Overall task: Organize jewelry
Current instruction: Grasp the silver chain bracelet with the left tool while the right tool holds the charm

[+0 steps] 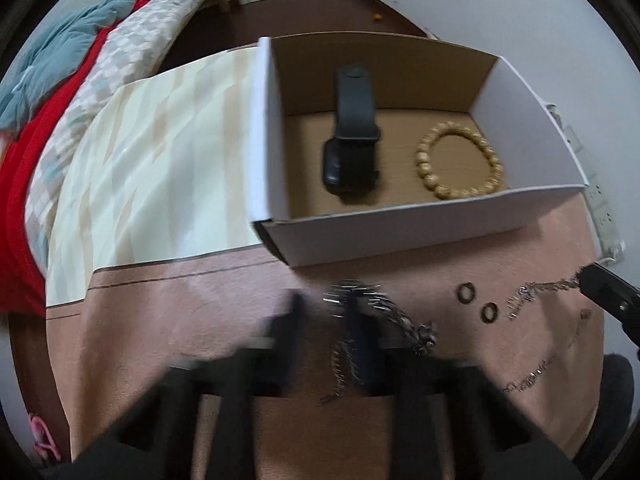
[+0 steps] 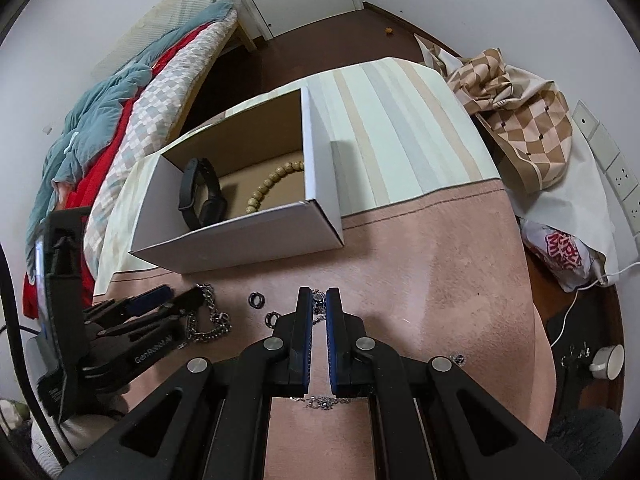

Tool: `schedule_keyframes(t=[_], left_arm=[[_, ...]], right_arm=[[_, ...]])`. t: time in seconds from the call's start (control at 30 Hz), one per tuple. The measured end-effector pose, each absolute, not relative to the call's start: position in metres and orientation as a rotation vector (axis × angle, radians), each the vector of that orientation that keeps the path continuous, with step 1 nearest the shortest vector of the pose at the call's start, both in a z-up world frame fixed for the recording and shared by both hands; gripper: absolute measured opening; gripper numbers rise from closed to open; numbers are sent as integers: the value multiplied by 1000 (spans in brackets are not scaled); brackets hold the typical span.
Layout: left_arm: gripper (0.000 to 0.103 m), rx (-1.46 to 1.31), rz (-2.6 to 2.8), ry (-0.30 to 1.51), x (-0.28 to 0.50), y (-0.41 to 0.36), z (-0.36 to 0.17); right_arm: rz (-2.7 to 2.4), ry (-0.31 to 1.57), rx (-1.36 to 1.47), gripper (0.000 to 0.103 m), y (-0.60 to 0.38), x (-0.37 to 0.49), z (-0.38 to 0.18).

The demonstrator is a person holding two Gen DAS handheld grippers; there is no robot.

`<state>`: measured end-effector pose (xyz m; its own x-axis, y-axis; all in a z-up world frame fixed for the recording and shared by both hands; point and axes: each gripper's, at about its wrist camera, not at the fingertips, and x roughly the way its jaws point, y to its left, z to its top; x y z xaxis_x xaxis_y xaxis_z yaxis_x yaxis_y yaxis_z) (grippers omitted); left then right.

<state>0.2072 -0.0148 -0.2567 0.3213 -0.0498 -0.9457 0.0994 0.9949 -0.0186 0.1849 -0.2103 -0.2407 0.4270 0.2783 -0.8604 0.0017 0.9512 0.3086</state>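
Left gripper, blurred in its own view, fingers spread apart with a heavy silver curb-link chain draped over and around the right finger; whether truly gripped, cannot tell. Ahead of it, on the pink cloth, an open white cardboard box with brown inside, holding a black smartwatch with rubber strap at left and a tan wooden bead bracelet beside it at right. Right of the left gripper, two small dark rings lying near each other, then a thin silver chain stretching to the right gripper. Right gripper fingers nearly together, clamped on that thin chain at the tips, more of its links trailing beneath. Just right of it, a small silver stud on the cloth.
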Motion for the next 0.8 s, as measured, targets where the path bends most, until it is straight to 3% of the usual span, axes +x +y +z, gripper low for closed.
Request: schedule_keyframes(t=[0.43, 0.57, 0.6, 0.63, 0.67, 0.73, 0.8], left_arm=[[0, -166, -105, 1195, 161, 35, -217], [4, -175, -167, 1183, 161, 32, -207], [7, -174, -179, 1185, 161, 29, -206], [16, -169, -194, 1199, 165, 23, -210], [34, -157, -205, 1209, 167, 17, -215], [62, -125, -220, 1213, 175, 5, -223], [62, -92, -234, 1215, 177, -8, -230]], right_arm=[[215, 1062, 304, 6, -210, 173, -207], [227, 1041, 302, 6, -207, 172, -195], [228, 1037, 301, 6, -207, 172, -194], [228, 1035, 300, 6, -207, 172, -192], [225, 1033, 300, 6, -208, 171, -192], [216, 1037, 302, 6, -210, 169, -193], [205, 1043, 303, 6, -214, 167, -195]])
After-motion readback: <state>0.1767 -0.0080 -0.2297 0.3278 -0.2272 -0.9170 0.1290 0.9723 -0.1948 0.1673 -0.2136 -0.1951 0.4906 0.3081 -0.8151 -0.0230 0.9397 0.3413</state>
